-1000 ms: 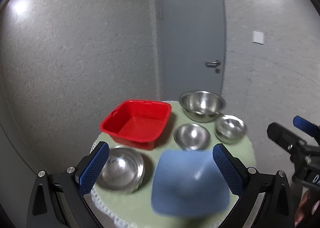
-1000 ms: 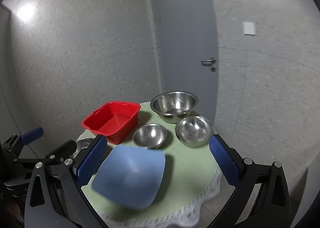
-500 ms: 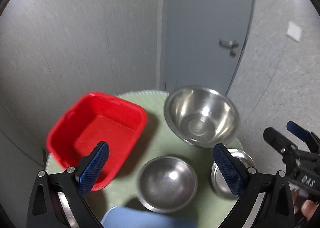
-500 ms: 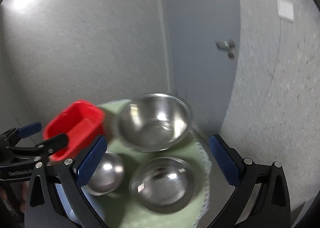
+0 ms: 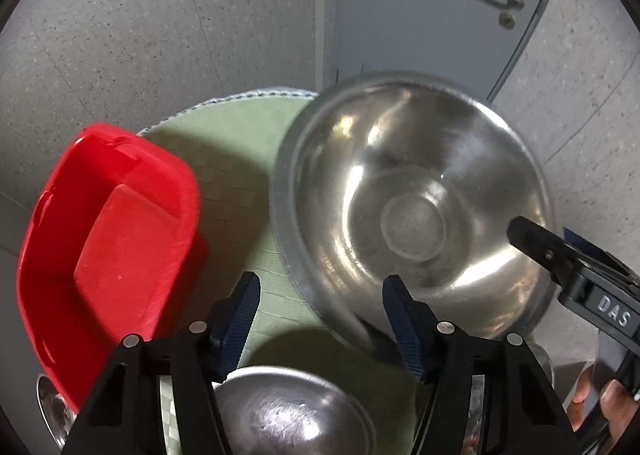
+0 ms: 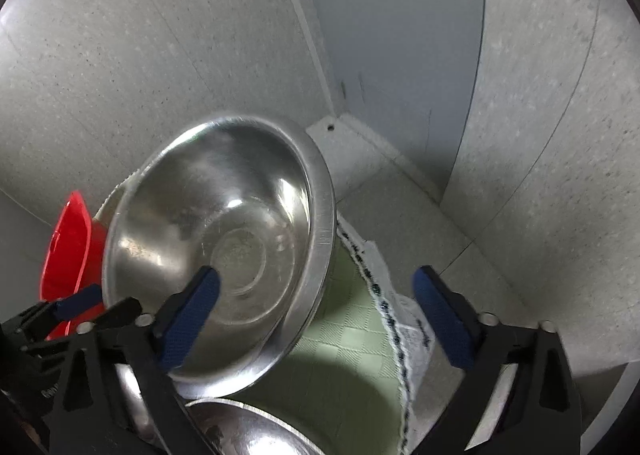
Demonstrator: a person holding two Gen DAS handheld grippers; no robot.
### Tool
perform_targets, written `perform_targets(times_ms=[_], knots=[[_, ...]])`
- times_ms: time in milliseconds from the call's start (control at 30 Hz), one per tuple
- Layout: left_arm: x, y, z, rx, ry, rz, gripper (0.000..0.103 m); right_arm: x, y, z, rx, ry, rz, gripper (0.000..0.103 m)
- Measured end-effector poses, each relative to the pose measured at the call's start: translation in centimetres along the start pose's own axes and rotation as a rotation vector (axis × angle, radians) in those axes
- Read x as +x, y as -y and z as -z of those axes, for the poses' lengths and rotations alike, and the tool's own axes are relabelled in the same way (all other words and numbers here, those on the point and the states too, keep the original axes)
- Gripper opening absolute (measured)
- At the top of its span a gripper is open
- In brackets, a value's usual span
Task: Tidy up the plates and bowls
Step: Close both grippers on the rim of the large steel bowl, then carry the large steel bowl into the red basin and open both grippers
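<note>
You are bringing both tools down over the large steel bowl [image 5: 412, 211], which is sitting at the far edge of the green table mat [image 5: 236, 159], at about one o'clock from your left gripper [image 5: 320, 307]. That left gripper's jaws are closing, and the bowl's near-left rim is lying between the two blue pads; the pads are not yet pressing on it. The red tub [image 5: 108, 239] is standing at nine o'clock of that bowl, just beside it on the mat.

Your right gripper [image 6: 316, 319] is also closing, its jaws straddling the bowl's right rim: the left pad is hanging inside the bowl, the right pad is out past the mat's white fringe, and neither is touching steel.

A smaller steel bowl [image 5: 288, 415] is lying at six o'clock in the left wrist view, under the left gripper's frame. In the right wrist view another steel bowl [image 6: 248, 431] is showing at six o'clock. The grey door [image 6: 400, 35] is standing at twelve o'clock behind the table.
</note>
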State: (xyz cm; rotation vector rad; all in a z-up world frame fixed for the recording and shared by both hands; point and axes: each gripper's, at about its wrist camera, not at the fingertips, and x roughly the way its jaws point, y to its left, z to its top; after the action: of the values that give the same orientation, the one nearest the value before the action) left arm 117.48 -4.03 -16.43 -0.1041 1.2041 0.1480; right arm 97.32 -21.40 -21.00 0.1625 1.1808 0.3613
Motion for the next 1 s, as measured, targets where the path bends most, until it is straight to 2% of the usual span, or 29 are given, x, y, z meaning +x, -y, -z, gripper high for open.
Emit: perform_targets(times_ms=[33, 100, 133, 200, 367, 533, 633, 767, 867, 1000], knots=[[0.9, 0.2, -0.4, 0.001, -0.007, 0.0, 0.047, 0.4, 0.1, 0.1, 0.008, -0.018, -0.011, 0.076], [3.1, 0.5, -1.6, -0.007, -0.025, 0.034, 0.033, 1.0, 0.2, 0.3, 0.017, -0.046, -0.042, 0.054], [3.6, 0.5, -1.8, -0.009, -0.026, 0.044, 0.032, 1.3, 0.4, 0.2, 0.016, -0.054, -0.059, 0.048], [4.2, 0.6, -2.1, 0.005, -0.001, 0.051, 0.031, 1.5, 0.0, 0.5, 0.013, -0.067, -0.093, 0.028], [4.8, 1.2, -3.0, 0.028, 0.074, 0.067, 0.029, 0.6, -1.2, 1.0, -0.029, -0.04, -0.041, 0.026], [2.4, 0.0, -2.2, 0.021, 0.187, 0.112, 0.028, -3.6, -4.4, 1.6, -0.079, 0.044, 0.0, 0.026], [0.8, -2.3, -1.5, -0.018, 0.249, 0.136, 0.028, -6.1, -7.5, 1.6, -0.116, 0.089, -0.005, 0.026], [-0.4, -6.9, -0.4, -0.081, 0.302, 0.126, 0.028, -7.6, -12.7, 2.1, -0.183, 0.116, -0.033, 0.026], [-0.9, -10.0, 0.6, -0.135, 0.322, 0.103, 0.028, -6.9, -16.9, 2.3, -0.232, 0.105, -0.066, 0.026], [0.8, -14.2, 1.2, -0.192, 0.313, 0.062, 0.028, -4.4, -21.6, 2.5, -0.275, 0.062, -0.111, 0.026]])
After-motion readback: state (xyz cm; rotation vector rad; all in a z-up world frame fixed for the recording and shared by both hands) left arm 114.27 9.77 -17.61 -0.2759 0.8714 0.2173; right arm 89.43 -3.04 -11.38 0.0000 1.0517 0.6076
